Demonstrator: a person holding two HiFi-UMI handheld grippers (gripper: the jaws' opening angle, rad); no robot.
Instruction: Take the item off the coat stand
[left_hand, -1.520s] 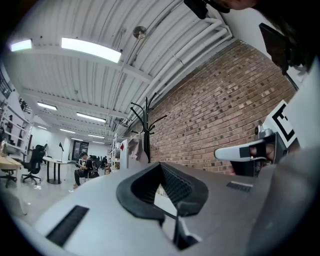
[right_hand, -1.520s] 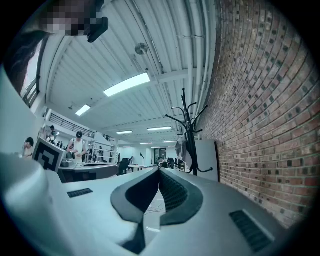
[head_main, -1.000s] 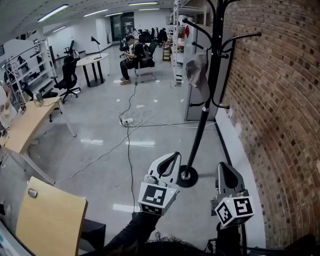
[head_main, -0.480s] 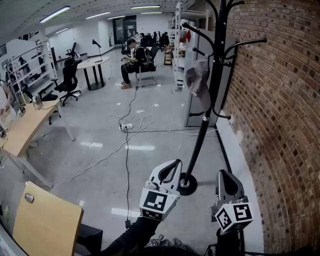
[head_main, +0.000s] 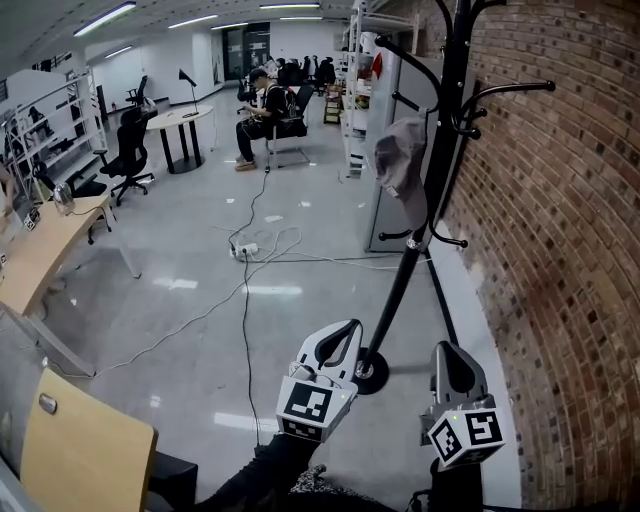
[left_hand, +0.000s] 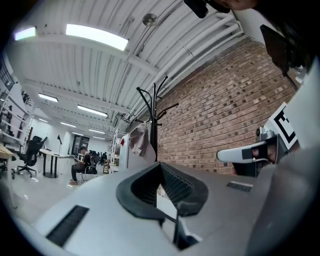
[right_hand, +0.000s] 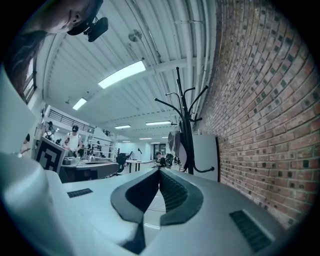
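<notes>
Left gripper (head_main: 340, 342) and right gripper (head_main: 452, 362) closed, empty; unopened, they might shove the cap (head_main: 398, 165) ahead, rocking the coat stand (head_main: 438, 170).

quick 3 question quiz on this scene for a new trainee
1. True or false: the left claw holds the grey cap.
2. The coat stand stands beside: A) a window, B) a brick wall, C) a sofa.
3. Fill in: the right claw is ____ (open or shut).
Key: 1 false, the cap hangs on the stand; 2 B; 3 shut.
</notes>
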